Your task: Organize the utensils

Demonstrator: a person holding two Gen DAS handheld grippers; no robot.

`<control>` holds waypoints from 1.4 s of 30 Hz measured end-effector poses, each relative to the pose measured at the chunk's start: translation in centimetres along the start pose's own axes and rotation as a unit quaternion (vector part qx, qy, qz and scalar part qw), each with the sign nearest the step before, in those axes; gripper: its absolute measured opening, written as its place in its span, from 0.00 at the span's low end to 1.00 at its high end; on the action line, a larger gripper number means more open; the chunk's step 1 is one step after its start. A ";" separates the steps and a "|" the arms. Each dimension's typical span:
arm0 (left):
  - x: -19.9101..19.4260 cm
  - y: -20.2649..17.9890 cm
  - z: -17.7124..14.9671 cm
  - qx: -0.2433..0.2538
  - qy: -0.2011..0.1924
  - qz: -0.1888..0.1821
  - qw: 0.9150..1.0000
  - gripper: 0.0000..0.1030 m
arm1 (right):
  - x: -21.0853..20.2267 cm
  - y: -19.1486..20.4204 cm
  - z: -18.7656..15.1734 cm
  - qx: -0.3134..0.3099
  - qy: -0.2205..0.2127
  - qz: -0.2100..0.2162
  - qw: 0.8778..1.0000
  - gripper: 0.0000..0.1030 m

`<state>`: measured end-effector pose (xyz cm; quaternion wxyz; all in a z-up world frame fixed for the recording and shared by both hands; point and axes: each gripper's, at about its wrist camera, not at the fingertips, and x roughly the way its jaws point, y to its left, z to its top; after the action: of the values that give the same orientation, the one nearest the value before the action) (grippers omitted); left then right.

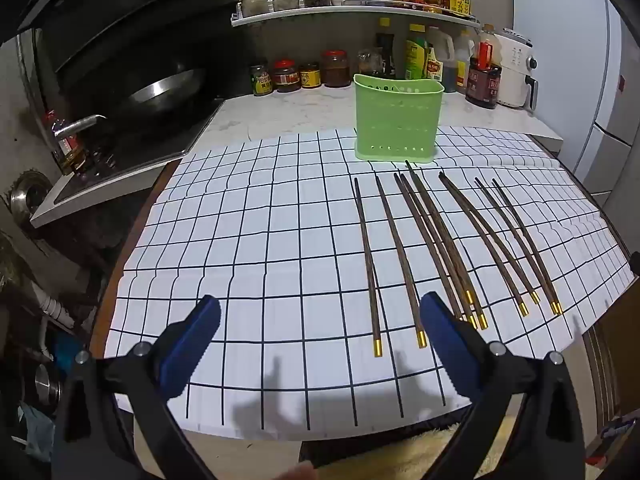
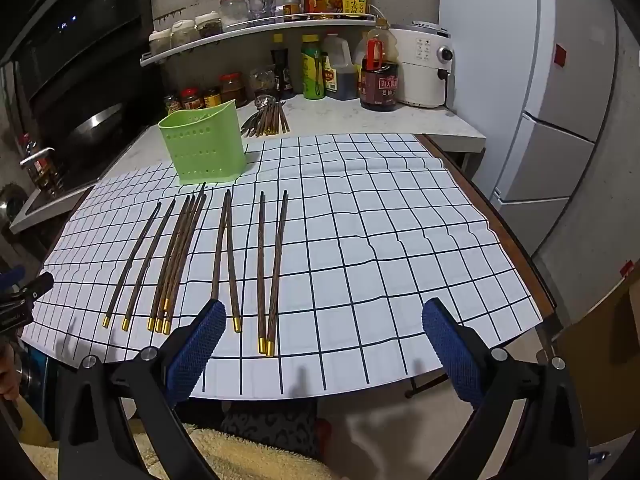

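Several dark wooden chopsticks [image 1: 436,244] with gold ends lie side by side on a white checked cloth [image 1: 260,240]; they also show in the right wrist view [image 2: 224,256]. A green perforated utensil holder [image 1: 398,120] stands upright behind their tips, also seen in the right wrist view [image 2: 202,146]. My left gripper [image 1: 320,316] is open and empty, hovering near the cloth's front edge, left of the chopsticks' gold ends. My right gripper [image 2: 324,320] is open and empty, near the front edge, right of most chopsticks.
More chopsticks and spoons [image 2: 266,120] lie on the marble counter behind the holder. Sauce bottles and jars [image 2: 340,72] and a white air fryer [image 2: 426,66] line the back wall. A stove with a wok [image 1: 160,92] is on the left, a fridge [image 2: 560,120] on the right.
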<state>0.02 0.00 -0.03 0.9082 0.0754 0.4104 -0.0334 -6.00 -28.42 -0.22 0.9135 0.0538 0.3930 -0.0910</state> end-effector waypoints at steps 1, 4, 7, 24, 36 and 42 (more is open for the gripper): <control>0.0 0.0 0.0 0.000 0.003 0.000 1.000 0.94 | 0.0 0.0 0.0 0.000 0.001 0.000 1.000 0.94; 0.0 0.0 0.0 -0.002 0.002 0.001 1.000 0.94 | 0.1 -0.1 0.0 -0.001 0.003 0.001 1.000 0.94; 0.5 0.5 0.0 -0.006 0.002 0.001 1.000 0.94 | 0.4 0.2 0.0 -0.004 0.003 0.001 1.000 0.94; 0.3 1.4 -0.1 -0.015 0.000 0.000 1.000 0.94 | 0.6 0.7 -0.2 -0.008 0.002 0.002 1.000 0.94; 0.3 1.4 0.0 -0.018 -0.001 0.001 1.000 0.94 | 0.6 0.7 -0.1 -0.006 0.003 0.003 1.000 0.94; 0.3 1.5 0.1 -0.018 -0.001 0.003 1.000 0.94 | 0.7 0.7 -0.1 -0.007 0.004 0.003 1.000 0.94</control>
<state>0.45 1.51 -0.05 0.9099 0.0601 0.4099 -0.0237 -5.42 -27.83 -0.75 0.9123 0.0490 0.3975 -0.0851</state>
